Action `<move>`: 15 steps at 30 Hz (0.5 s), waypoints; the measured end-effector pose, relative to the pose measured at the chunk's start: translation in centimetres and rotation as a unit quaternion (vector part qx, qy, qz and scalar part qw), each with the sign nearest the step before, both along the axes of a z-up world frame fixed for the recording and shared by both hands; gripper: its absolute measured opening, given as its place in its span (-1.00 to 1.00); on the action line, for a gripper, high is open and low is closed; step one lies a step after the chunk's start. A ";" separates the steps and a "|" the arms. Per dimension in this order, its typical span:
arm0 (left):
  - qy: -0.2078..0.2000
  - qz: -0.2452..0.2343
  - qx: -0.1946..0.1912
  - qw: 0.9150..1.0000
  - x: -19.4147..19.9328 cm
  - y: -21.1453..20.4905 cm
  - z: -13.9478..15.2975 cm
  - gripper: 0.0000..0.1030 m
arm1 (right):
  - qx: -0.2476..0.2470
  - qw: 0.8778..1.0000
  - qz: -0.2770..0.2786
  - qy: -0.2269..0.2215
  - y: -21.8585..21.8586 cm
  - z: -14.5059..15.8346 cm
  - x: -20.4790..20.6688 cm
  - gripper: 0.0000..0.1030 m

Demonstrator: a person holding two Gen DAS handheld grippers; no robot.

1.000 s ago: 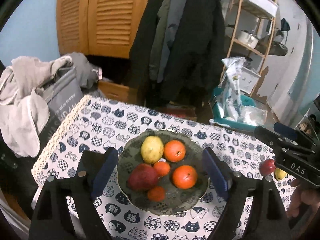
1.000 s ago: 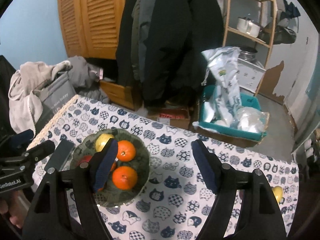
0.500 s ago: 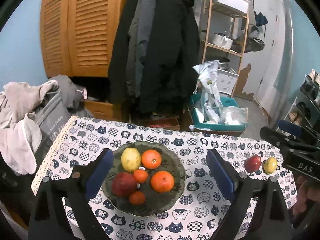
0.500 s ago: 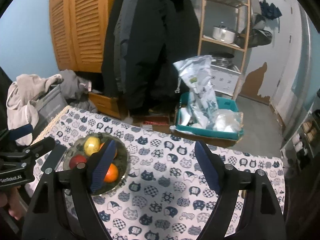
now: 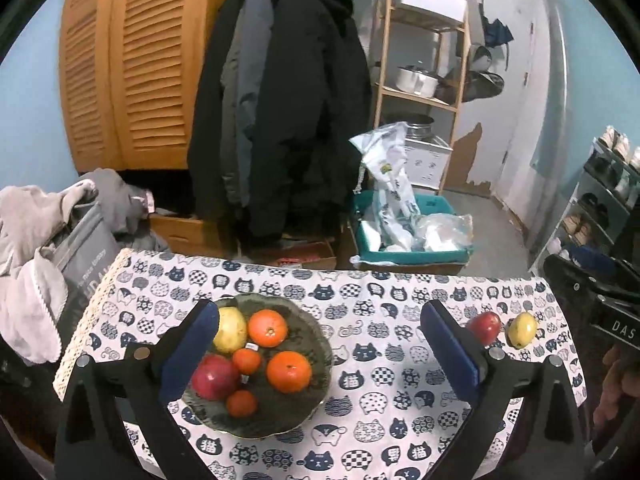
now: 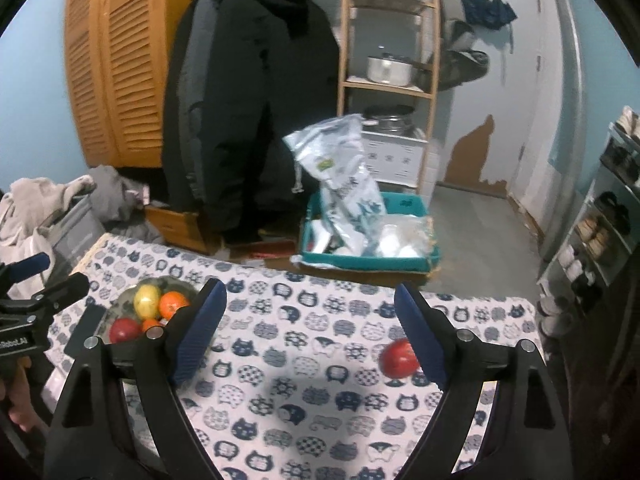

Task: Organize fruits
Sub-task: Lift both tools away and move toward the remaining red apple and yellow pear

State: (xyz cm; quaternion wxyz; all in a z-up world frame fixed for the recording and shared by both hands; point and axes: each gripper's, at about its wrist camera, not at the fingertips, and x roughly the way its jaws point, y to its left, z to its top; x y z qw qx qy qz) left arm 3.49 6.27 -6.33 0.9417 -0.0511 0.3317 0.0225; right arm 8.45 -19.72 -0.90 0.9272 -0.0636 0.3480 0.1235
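Fruit-gathering continues: both grippers' fingers gape empty. Right gripper (image 6: 310,332) must shift right so its fingers straddle the red apple (image 6: 398,357), then close.

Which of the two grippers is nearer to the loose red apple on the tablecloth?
The right gripper: the red apple lies just beside its right finger. The left gripper hangs over the plate of fruit, across the table.
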 end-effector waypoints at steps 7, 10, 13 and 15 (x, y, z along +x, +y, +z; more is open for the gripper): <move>0.007 -0.028 0.010 1.000 0.8 -3.3 -0.1 0.98 | 0.000 0.999 -0.042 -0.002 -4.5 -0.3 -0.1 0.68; 0.013 -0.041 0.012 0.999 1.3 -4.8 -0.3 0.98 | -0.007 0.998 -0.063 0.002 -6.3 -0.9 0.0 0.68; 0.016 -0.052 0.015 0.998 1.7 -6.2 -0.4 0.98 | -0.009 0.997 -0.080 0.004 -8.1 -1.2 -0.1 0.68; 0.018 -0.061 0.016 0.998 1.9 -7.3 -0.5 0.98 | -0.007 0.996 -0.091 0.007 -9.4 -1.4 -0.1 0.68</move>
